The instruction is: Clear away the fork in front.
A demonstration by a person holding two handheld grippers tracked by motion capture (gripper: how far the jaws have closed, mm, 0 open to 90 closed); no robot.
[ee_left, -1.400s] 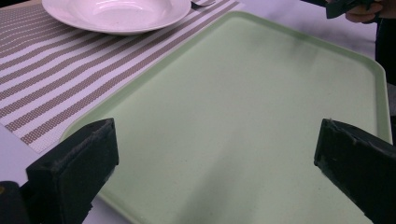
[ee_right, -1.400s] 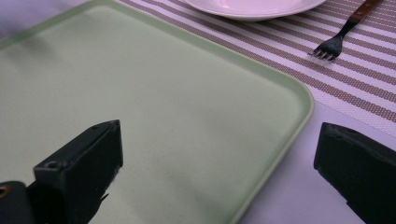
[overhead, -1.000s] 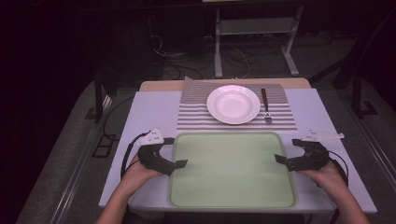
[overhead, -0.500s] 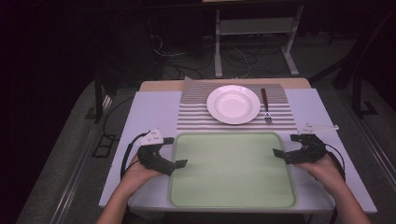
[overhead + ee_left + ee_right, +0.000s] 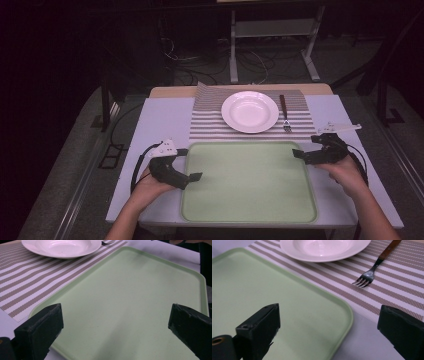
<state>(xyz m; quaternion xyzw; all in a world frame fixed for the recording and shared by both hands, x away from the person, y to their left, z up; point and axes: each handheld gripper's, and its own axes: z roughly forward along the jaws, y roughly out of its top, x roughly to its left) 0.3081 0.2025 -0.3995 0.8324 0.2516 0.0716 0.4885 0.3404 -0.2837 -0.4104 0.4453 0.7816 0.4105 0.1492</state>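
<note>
Green tray (image 5: 250,182), empty, lying between both tongs, long axis running from one to the other. Left tongs (image 5: 192,176): apart, tips over its left rim. Right tongs (image 5: 296,154): apart, at its far right corner. Plate (image 5: 250,111), fork (image 5: 285,114) beyond.

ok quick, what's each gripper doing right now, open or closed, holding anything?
Left gripper: open, holding nothing, jaws over the left edge of the green tray.
Right gripper: open, holding nothing, at the tray's far right corner.
</note>
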